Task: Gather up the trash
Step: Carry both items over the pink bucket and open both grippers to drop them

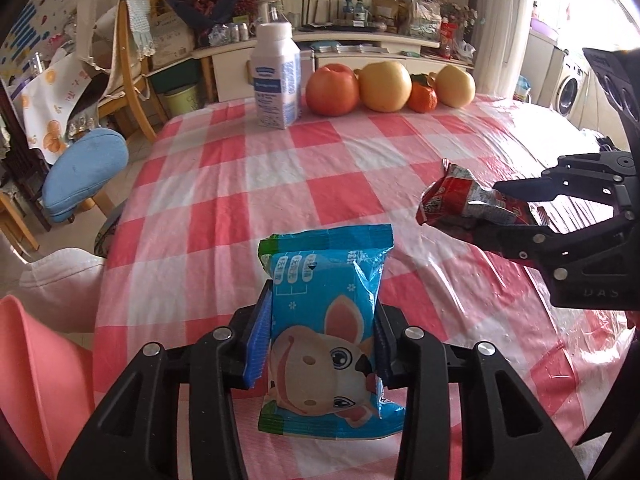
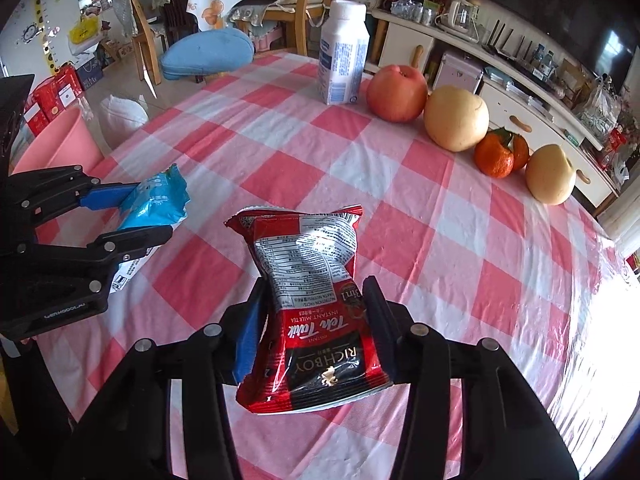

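Observation:
My left gripper [image 1: 320,308] is shut on a blue snack wrapper [image 1: 324,320] with a cartoon animal, held just above the red-and-white checked tablecloth [image 1: 248,184]. My right gripper [image 2: 316,296] is shut on a crumpled red milk-tea packet [image 2: 312,304], also lifted off the cloth. In the left wrist view the right gripper [image 1: 484,210] shows at the right edge with the red packet [image 1: 456,200] between its jaws. The right wrist view catches the left gripper [image 2: 152,212] at the left, clamped on the blue wrapper [image 2: 156,204].
A white milk bottle [image 1: 276,76] and a row of fruit [image 1: 384,86] stand at the table's far edge. A pink bin [image 2: 56,144] sits on the floor left of the table, beside a white bag [image 2: 120,114]. Chairs with a blue cushion [image 1: 84,172] stand beyond.

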The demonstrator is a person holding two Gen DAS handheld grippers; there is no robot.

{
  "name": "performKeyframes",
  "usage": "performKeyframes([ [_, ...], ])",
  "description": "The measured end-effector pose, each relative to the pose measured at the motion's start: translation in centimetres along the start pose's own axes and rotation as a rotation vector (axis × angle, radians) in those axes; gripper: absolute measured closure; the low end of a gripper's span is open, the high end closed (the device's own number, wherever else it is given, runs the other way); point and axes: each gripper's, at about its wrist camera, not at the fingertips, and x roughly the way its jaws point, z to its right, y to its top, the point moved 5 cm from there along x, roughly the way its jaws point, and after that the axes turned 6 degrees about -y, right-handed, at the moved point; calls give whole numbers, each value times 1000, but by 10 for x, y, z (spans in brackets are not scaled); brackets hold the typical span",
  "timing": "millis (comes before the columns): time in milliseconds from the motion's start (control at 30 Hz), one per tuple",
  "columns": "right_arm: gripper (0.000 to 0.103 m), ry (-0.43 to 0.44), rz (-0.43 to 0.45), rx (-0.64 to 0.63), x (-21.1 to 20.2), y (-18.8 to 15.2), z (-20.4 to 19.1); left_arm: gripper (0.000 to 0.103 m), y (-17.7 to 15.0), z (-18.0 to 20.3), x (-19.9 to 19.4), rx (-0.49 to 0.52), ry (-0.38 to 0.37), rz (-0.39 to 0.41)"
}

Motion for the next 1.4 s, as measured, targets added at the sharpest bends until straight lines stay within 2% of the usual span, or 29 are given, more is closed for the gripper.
performKeyframes([
  [300, 54, 22, 53, 3, -23, 12, -18, 60, 4, -22, -26, -45, 66, 88],
  [867, 54, 110, 125, 0, -57, 40, -75, 60, -3, -75, -84, -172, 178, 246],
  [1133, 54, 172, 166, -23, -73, 61, -114, 60, -16, -111, -111, -286, 227, 318],
  [1400, 54, 195, 177, -68, -77, 77, -152, 60, -32, -149, -138, -422, 290, 382],
])
